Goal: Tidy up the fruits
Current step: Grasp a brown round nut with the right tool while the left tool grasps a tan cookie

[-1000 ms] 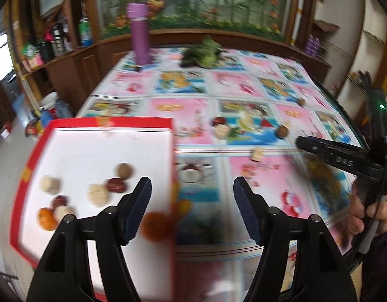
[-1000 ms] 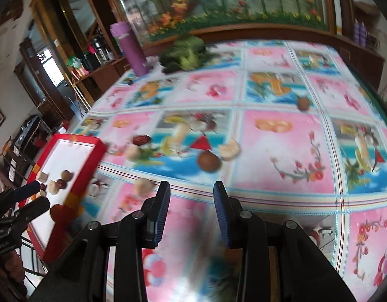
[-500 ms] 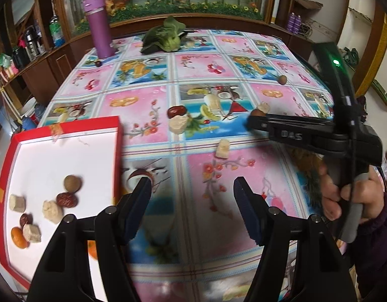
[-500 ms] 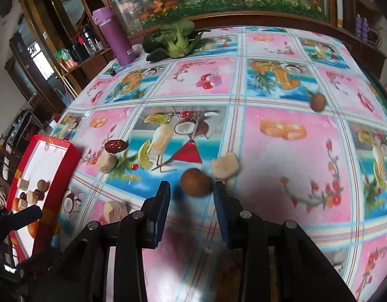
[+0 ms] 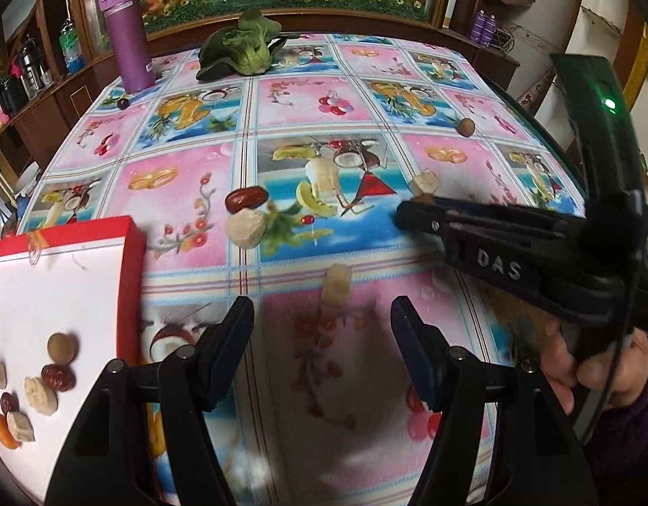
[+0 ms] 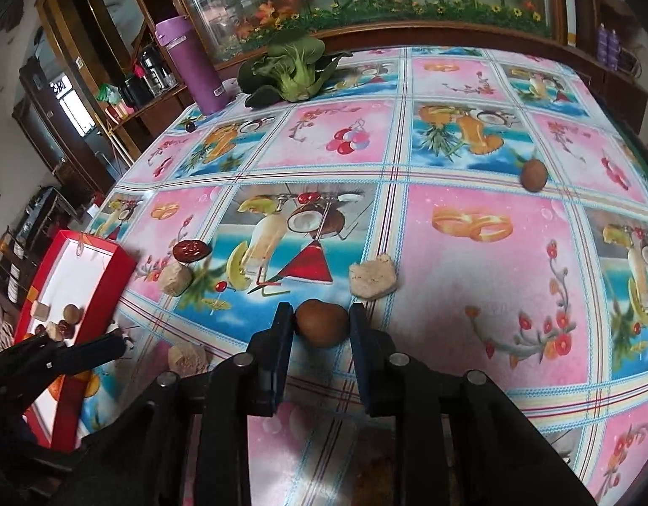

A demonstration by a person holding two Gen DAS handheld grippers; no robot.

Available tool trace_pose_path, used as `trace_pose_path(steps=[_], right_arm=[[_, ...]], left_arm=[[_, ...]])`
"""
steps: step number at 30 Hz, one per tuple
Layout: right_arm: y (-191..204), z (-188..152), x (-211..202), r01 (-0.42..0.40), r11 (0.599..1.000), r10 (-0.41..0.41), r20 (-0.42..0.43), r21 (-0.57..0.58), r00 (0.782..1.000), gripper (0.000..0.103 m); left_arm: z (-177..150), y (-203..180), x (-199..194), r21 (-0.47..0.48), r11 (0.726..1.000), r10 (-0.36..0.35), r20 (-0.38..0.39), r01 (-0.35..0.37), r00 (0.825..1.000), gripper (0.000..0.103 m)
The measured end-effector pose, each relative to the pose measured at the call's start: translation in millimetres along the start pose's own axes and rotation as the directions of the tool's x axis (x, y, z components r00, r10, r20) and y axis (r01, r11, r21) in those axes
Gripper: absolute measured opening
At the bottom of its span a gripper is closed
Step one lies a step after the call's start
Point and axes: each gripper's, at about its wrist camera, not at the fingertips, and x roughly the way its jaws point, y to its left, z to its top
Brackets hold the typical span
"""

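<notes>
Half a second ago the right gripper (image 6: 319,324) stood just short of the brown round fruit (image 6: 321,322); now its fingers flank that fruit on both sides, the pads at or almost at its skin — whether they press it I cannot tell. The left gripper (image 5: 322,324) has drifted away from the red tray (image 5: 132,278), and its jaws stay wide with nothing between them.

In the left wrist view the right gripper's body hides nearly all of the brown fruit, and the near tablecloth is smeared with blur. The tray's near edge is cut off in both views.

The fruit is smooth, dull brown and roughly egg-shaped, resting on the tablecloth (image 6: 471,261) well to the right of the tray. A pale chunk (image 6: 373,275) lies just beyond it — another pale chunk (image 6: 175,279) and a red date (image 6: 191,250) sit closer to the tray.
</notes>
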Motion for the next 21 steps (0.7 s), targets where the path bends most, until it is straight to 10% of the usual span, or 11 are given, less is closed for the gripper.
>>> trace_pose_path(steps=[21], right_arm=[[2.7, 0.2, -8.2, -0.026, 1.000, 0.026, 0.023, 0.013, 0.999, 0.026]], left_arm=[[6.3, -4.8, 23.7, -0.008, 1.000, -0.017, -0.004, 0.017, 1.000, 0.017]])
